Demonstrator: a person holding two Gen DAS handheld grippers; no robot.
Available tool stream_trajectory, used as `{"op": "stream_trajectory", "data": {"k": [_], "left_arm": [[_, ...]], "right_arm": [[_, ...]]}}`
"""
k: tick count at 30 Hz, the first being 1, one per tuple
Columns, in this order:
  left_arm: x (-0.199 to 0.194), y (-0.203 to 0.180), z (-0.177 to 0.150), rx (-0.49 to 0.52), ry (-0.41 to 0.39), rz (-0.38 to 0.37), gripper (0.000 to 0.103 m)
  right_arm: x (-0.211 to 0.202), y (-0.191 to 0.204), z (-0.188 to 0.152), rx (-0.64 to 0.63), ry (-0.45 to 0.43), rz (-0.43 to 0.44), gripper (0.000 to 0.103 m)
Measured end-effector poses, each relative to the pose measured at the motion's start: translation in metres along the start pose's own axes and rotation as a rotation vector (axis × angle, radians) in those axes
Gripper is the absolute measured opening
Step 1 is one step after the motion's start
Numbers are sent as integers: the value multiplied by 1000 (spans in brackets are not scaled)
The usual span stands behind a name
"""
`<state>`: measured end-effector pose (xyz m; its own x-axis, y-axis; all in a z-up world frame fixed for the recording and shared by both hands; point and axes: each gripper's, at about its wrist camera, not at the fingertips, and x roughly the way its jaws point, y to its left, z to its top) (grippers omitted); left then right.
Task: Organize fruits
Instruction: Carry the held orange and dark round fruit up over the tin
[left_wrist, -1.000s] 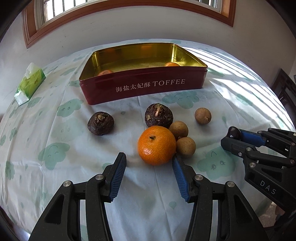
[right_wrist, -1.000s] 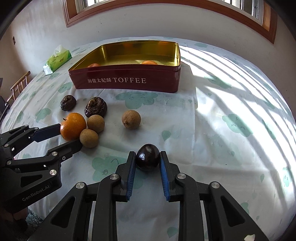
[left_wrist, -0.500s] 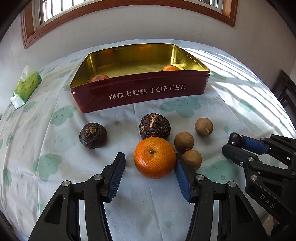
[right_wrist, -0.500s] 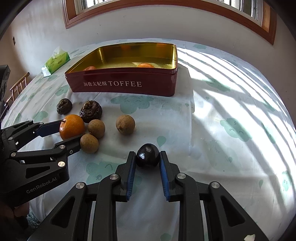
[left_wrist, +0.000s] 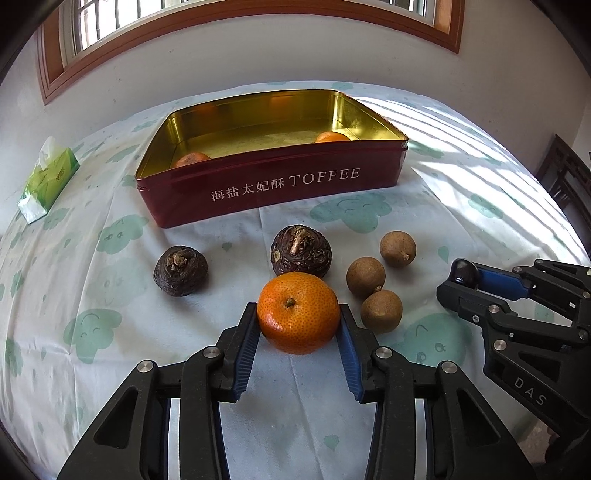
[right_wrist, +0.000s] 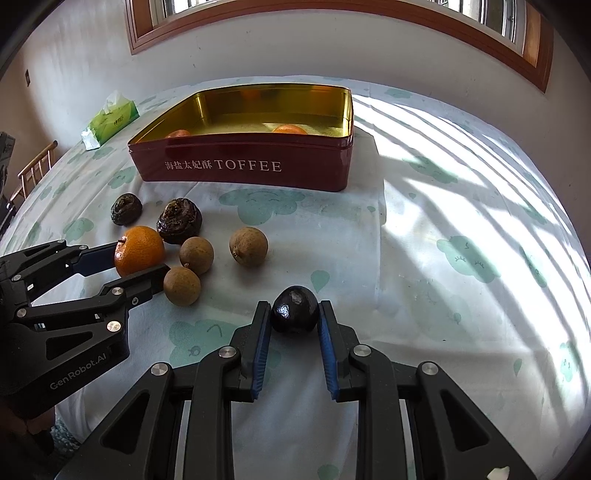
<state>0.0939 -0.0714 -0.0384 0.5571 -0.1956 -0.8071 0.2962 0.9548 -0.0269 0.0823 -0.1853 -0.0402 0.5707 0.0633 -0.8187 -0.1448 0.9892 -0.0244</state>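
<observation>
Gripping the tangerine (left_wrist: 298, 318) in my left gripper (left_wrist: 298, 332) at lower centre and a dark glossy fruit (right_wrist: 294, 309) in my right gripper (right_wrist: 294, 325), I am facing the toffee tin (left_wrist: 280, 184) lying straight ahead, upper centre, with the left one nearer.

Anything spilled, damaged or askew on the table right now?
Nothing stands out. The toffee tin sits flat with two oranges inside; loose fruit lies intact on the cloth. The left hand-held gripper clamps an orange, the right a dark fruit.
</observation>
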Motion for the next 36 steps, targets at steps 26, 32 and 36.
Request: {"op": "stream_trajectory", "data": {"k": [26, 32, 36], "left_arm": [[-16, 24, -2, -68, -24, 7, 42], [-19, 28, 2, -75, -39, -7, 42], [-24, 32, 8, -80, -64, -24, 42]], "right_arm": [[-2, 1, 3, 0, 37, -23, 23], [-6, -4, 8, 14, 31, -26, 23], [-12, -8, 16, 22, 13, -26, 23]]}}
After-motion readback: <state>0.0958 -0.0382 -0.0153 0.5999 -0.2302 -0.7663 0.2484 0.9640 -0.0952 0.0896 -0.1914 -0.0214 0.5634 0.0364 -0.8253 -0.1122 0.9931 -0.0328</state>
